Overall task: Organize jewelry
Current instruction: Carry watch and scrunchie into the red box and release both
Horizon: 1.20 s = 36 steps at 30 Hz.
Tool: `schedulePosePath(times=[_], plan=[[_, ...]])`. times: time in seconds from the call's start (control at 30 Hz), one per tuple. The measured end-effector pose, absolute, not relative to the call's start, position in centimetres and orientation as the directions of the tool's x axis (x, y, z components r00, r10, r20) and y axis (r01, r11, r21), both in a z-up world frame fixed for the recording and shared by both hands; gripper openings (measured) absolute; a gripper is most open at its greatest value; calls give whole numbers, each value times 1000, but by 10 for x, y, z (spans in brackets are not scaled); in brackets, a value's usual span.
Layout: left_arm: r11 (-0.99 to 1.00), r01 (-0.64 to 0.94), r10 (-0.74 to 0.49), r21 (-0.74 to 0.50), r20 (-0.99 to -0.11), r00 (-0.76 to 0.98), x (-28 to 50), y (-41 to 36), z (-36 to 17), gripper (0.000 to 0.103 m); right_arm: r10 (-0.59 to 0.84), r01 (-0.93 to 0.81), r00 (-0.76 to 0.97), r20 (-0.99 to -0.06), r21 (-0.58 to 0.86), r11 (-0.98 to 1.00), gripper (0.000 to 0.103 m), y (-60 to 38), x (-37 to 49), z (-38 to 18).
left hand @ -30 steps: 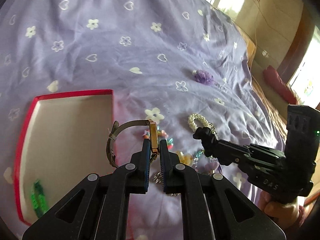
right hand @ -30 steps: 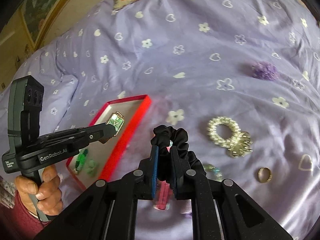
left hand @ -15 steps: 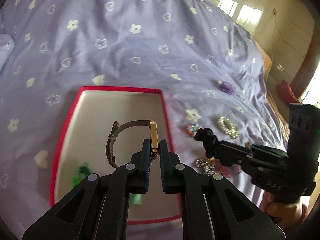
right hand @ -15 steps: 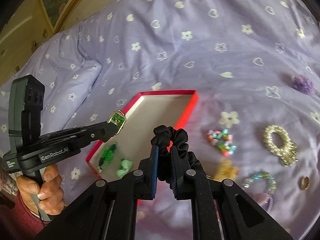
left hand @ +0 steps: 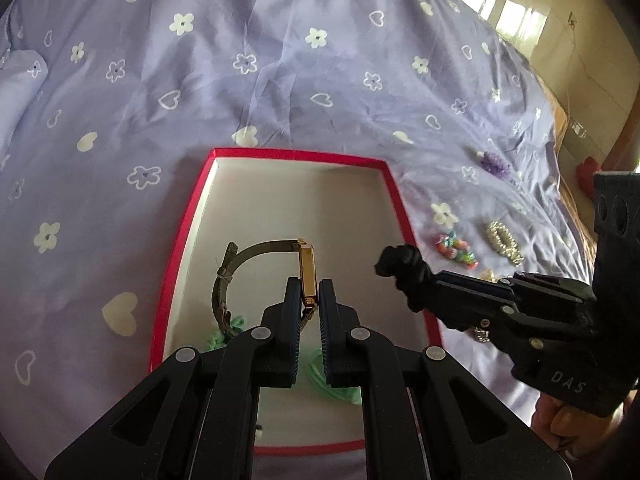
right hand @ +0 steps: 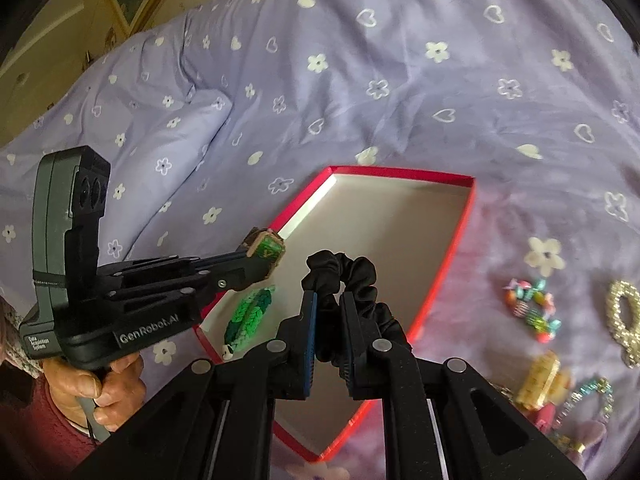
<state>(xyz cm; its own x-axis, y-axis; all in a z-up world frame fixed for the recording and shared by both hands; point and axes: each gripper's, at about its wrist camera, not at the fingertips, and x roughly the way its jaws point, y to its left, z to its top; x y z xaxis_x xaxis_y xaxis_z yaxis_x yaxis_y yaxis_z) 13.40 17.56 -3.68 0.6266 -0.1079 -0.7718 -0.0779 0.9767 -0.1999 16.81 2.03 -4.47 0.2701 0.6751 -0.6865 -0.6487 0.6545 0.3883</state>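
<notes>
A red-rimmed box (left hand: 394, 208) with a pale floor lies open on the purple bedspread; it also shows in the right wrist view (right hand: 460, 232). My left gripper (left hand: 309, 292) is shut on a gold watch (left hand: 307, 272) with a green face (right hand: 267, 247) and holds it above the box. My right gripper (right hand: 326, 300) is shut on a black scrunchie (right hand: 352, 276) and holds it over the box's right side; the scrunchie also shows in the left wrist view (left hand: 402, 262). A green braided piece (right hand: 248, 316) lies in the box's near corner.
Loose jewelry lies on the bedspread right of the box: a colourful bead bracelet (right hand: 532, 308), a pearl bracelet (right hand: 624, 320), a yellow clip (right hand: 538, 380), a purple flower (left hand: 495, 162). A pillow (right hand: 160, 120) lies far left.
Both grippers have moved left from over the loose jewelry to above the box, carrying the watch and the scrunchie. The box now sits under both.
</notes>
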Motion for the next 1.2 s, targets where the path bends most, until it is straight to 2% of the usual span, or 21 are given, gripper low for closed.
schedulePosePath(times=[0.33, 0.6, 0.73, 1.07, 1.2], plan=[[973, -114, -103, -203, -815, 570, 153, 189, -74, 7, 614, -653, 221, -758, 352, 671, 11, 50, 185, -80], [971, -120, -108, -206, -827, 552, 154, 191, -83, 7, 576, -670, 173, -799, 334, 664, 11, 62, 182, -95], [974, -112, -107, -198, -833, 543, 155, 189, -84, 7, 569, -670, 167, -805, 332, 665, 15, 62, 181, -98], [977, -116, -91, -179, -841, 533, 158, 186, -86, 8, 563, -675, 169, -809, 321, 664, 18, 59, 177, -95], [978, -120, -81, -169, -845, 529, 158, 186, -86, 9, 567, -674, 173, -805, 323, 665, 25, 59, 177, -93]])
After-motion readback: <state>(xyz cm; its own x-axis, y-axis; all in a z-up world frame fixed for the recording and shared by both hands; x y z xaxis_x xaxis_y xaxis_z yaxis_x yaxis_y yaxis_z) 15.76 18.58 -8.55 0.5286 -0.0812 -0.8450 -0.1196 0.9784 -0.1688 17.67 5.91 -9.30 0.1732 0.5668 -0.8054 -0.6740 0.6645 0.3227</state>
